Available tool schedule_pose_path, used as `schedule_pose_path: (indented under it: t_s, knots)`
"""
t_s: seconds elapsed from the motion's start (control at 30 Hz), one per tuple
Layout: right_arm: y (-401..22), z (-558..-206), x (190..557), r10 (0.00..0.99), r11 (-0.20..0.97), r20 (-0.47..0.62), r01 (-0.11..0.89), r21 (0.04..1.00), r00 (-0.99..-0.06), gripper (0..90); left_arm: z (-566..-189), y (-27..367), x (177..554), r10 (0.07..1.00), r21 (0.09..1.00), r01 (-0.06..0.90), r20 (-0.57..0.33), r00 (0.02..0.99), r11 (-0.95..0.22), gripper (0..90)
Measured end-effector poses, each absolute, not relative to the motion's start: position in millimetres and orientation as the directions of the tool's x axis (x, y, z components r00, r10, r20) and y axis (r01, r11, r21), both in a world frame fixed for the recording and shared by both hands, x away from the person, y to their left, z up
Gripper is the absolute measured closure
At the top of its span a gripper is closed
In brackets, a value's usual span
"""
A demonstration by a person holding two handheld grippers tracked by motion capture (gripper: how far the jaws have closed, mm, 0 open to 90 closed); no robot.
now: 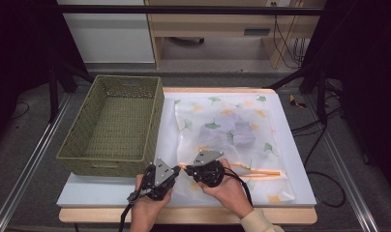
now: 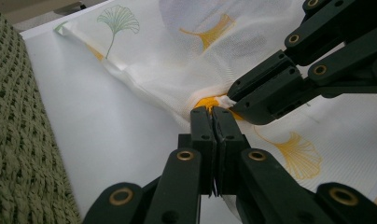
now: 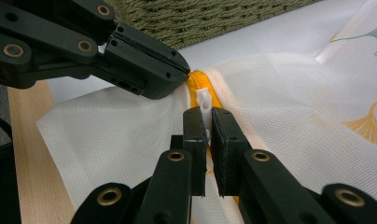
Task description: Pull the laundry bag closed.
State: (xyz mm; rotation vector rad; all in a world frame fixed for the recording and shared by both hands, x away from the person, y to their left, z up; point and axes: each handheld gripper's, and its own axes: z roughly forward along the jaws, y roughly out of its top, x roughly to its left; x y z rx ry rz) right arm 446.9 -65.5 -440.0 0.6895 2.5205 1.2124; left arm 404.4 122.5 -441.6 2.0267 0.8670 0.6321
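**Both tools clamped at the zipper end of a mesh laundry bag**

A white mesh laundry bag (image 1: 232,140) printed with green and yellow ginkgo leaves lies flat on the white desk (image 1: 300,159), just right of an olive woven basket (image 1: 113,125). An orange zipper (image 1: 254,170) runs along the bag's near edge.

The left tool (image 2: 213,112) sits at the bag's near-left corner, beside the basket's front wall. Its jaws are clenched on the fabric at the end of the zipper, where a patch of orange shows just past the tips.

The right tool (image 3: 206,114) sits just beside the left one, the two nearly touching. Its jaws pinch the white zipper pull (image 3: 203,100), which sticks up between the tips over the orange tape. In the right gripper view the left tool's jaws come in from the upper left and meet the bag right at the top of the zipper.

A darker folded item shows faintly through the mesh near the bag's middle.
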Motion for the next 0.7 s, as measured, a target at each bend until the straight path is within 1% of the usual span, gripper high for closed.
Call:
schedule_pose_path:
  t_s: [0.4, 0.43, 0.7]
  knots:
    - [-65.2, -441.3, 446.8, 0.524, 0.551, -0.045, 0.299, 0.779, -0.851, 86.4, -441.4, 121.1, 403.7, 0.760, 0.840, 0.347, 0.114, 0.640, -0.418, 88.4]
    - [-65.2, -441.2, 446.4, 0.525, 0.553, -0.046, 0.300, 0.777, -0.850, 90.0, -441.3, 121.2, 403.7, 0.759, 0.840, 0.346, 0.113, 0.641, -0.417, 88.4]
    - [-64.0, -441.0, 444.6, 0.522, 0.570, -0.077, 0.280, 0.773, -0.849, 90.0, -440.5, 121.1, 403.8, 0.759, 0.845, 0.352, 0.094, 0.645, -0.404, 88.4]
